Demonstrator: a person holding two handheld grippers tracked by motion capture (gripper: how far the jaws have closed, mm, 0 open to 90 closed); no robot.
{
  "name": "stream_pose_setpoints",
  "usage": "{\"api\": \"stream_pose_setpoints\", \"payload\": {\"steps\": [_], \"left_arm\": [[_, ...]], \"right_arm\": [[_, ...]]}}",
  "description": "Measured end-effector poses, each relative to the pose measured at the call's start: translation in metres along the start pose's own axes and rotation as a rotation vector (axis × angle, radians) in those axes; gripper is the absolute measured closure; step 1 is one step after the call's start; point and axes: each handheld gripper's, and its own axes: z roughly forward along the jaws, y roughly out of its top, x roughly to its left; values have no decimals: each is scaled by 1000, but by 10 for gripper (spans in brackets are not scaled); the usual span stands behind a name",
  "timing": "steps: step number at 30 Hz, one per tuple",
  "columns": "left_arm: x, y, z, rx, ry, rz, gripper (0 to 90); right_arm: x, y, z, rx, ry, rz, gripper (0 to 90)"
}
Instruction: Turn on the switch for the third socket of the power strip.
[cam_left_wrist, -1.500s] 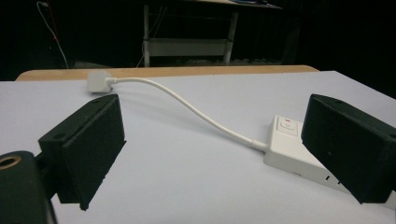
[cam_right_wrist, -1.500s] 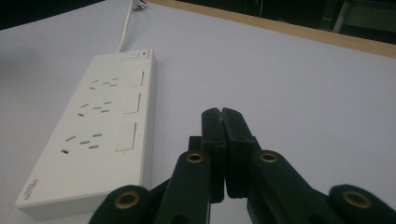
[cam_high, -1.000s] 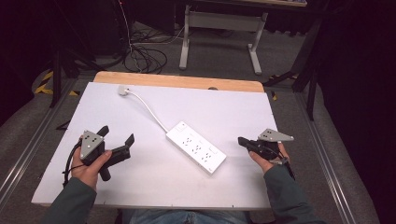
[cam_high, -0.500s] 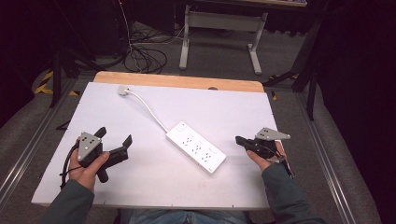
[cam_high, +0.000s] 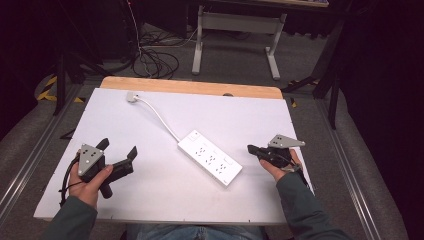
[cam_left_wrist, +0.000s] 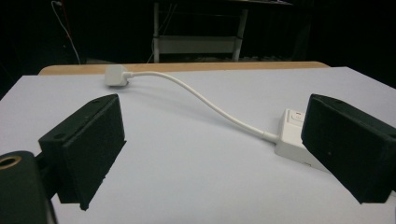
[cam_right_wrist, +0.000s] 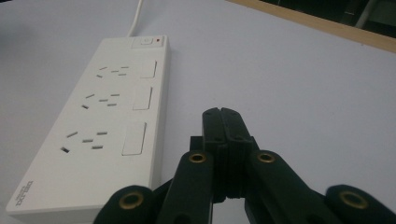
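While one power strip (cam_high: 210, 157) lies between, two tongs: left tongs (cam_high: 119, 154) spread; right tongs (cam_high: 251, 148) pressed together.

Looking forward and down from above the near table (cam_high: 150, 200) edge. Riding low on each gripper, close over the surface, facing the white power strip (cam_high: 210, 157) from eight and three o'clock; strip shared by all.

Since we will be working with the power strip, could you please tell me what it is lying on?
The power strip lies flat on the white sheet covering the table, whose wooden edge shows at the far side. The sheet directly beneath the strip is covered by it.
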Motion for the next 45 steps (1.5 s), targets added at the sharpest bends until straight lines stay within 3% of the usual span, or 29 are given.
{"api": "stream_pose_setpoints", "payload": {"steps": [28, 45], "left_arm": [[0, -1, 0, 17, 1, 13, 67], [-1, -1, 1, 18, 1, 18, 67]], "right_arm": [[34, 13, 31, 43, 105, -78, 900], [37, 14, 36, 59, 117, -93, 900]]}}
